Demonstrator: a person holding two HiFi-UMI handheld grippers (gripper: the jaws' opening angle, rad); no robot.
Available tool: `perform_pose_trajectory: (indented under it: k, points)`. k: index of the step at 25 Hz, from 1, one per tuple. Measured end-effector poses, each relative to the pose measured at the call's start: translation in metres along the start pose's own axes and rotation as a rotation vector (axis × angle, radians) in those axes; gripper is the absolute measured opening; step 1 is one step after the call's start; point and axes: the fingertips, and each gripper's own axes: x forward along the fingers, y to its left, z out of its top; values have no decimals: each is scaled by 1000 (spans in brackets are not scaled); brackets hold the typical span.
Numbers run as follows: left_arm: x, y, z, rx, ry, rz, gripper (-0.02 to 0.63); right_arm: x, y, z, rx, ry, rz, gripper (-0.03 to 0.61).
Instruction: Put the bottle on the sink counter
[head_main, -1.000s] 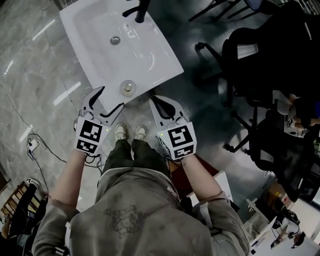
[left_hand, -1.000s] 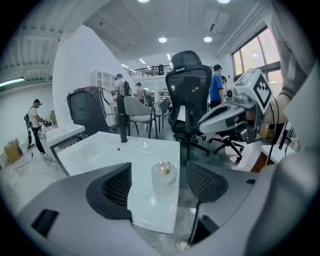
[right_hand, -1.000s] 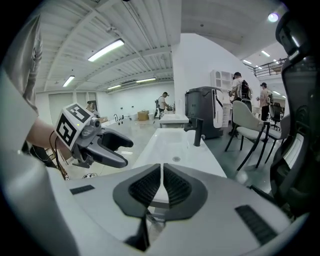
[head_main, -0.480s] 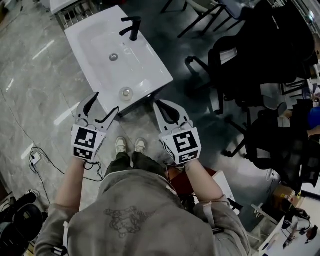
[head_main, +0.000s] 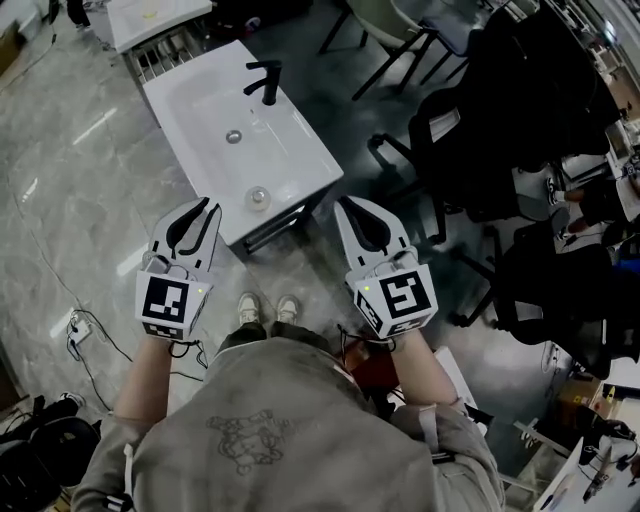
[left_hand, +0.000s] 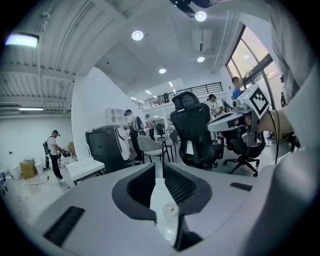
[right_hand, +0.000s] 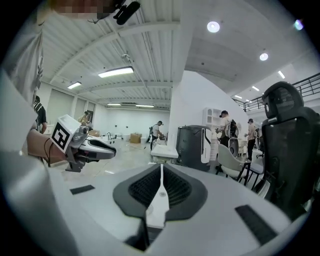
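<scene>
A small clear bottle (head_main: 258, 198) with a round cap stands on the front rim of the white sink counter (head_main: 200, 110). It also shows far below through the jaw slit, bottle (left_hand: 170, 210). My left gripper (head_main: 205, 205) hovers above and just left of it, apart from it. Its jaws are closing and stand almost together, with only a slim slit and nothing between them, left gripper (left_hand: 159, 167). My right gripper (head_main: 362, 208) is shut and empty, off the sink's right front corner, right gripper (right_hand: 161, 170).
A black faucet (head_main: 266, 80) stands at the sink's far edge. Black office chairs (head_main: 520, 120) crowd the right side. Cables (head_main: 75, 325) lie on the grey floor at left. Another white basin (head_main: 150, 15) sits beyond. My shoes (head_main: 265, 308) are below the sink front.
The left jaws went from wide open to nearly together. Both grippers and the view drew back from the sink, which now sits higher. The right gripper stayed shut.
</scene>
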Motion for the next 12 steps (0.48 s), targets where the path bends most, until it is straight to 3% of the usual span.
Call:
perform_pose_trajectory:
  k: [12]
  points:
    - [-43,9,31,5,-84,81,32,-42,24,57,14,-169,33,34]
